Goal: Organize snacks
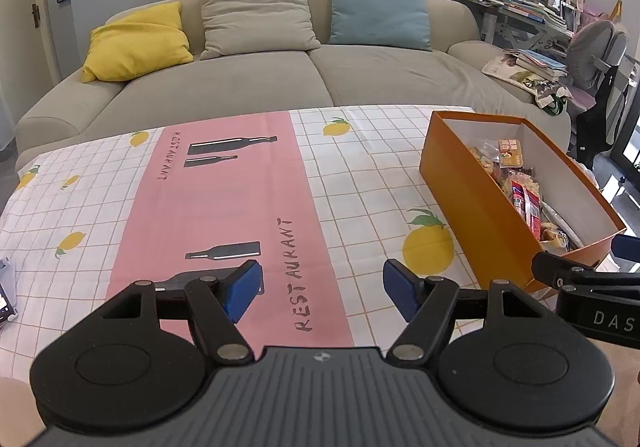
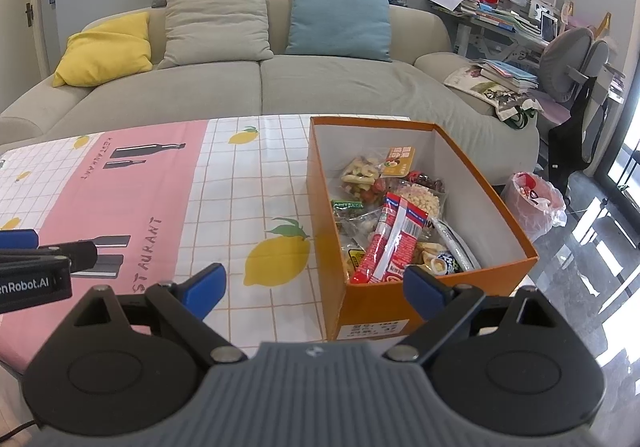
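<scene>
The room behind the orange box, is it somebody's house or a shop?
Most likely a home living room. A long beige fabric sofa with a yellow cushion stands behind the table with the lemon-print cloth, and a desk piled with books and papers fills the corner.

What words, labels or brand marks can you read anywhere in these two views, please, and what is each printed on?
"RESTAURANT": tablecloth, on the pink stripe, printed twice.
"DAS", cut off by the frame edge: body of the right gripper.
"enRobot.AI", start cut off: body of the left gripper.
Label on the orange box: too blurred to read.
Print on the snack packets: too small to read.
</scene>
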`<action>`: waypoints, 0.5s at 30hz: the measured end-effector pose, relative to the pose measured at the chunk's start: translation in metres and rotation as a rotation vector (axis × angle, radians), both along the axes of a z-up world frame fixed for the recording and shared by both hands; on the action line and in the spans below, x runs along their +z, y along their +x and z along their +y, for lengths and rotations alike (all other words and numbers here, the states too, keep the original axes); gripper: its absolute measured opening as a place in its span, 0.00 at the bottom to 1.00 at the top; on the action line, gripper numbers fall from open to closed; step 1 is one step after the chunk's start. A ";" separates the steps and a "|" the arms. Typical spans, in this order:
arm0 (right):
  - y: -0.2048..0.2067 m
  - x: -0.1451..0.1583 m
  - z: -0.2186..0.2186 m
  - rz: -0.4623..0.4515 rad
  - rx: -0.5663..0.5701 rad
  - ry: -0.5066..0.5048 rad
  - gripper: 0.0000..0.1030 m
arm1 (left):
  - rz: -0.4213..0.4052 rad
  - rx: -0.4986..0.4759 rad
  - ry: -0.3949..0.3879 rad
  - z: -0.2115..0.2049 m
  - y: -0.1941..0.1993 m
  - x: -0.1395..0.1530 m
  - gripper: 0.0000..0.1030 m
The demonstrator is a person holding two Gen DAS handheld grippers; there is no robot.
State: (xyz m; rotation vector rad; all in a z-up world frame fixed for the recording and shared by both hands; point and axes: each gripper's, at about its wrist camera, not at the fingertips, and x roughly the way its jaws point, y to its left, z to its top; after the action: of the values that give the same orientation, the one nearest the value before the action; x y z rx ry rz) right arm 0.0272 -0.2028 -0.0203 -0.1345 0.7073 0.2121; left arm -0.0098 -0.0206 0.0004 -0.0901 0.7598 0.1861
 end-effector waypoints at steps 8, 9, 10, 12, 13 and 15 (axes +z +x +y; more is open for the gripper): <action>-0.001 0.000 0.000 0.002 -0.001 0.002 0.90 | 0.003 -0.001 0.000 -0.001 0.000 0.000 0.80; -0.001 0.000 0.000 0.002 0.000 0.001 0.90 | 0.004 -0.001 0.003 -0.001 0.000 0.000 0.80; -0.001 0.000 0.000 0.002 0.000 0.001 0.90 | 0.004 0.001 0.005 -0.001 0.000 0.000 0.80; -0.001 -0.001 0.000 0.003 -0.001 0.001 0.90 | 0.003 0.003 0.005 -0.001 0.000 0.000 0.80; -0.001 -0.001 0.000 0.004 0.000 0.001 0.90 | 0.004 0.004 0.004 -0.001 0.000 0.000 0.80; 0.000 -0.001 -0.001 0.007 0.001 0.002 0.90 | 0.005 0.005 0.003 -0.001 0.000 0.000 0.80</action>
State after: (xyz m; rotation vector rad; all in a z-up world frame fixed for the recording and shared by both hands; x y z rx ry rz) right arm 0.0268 -0.2034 -0.0213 -0.1320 0.7140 0.2145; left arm -0.0101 -0.0213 0.0002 -0.0887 0.7640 0.1927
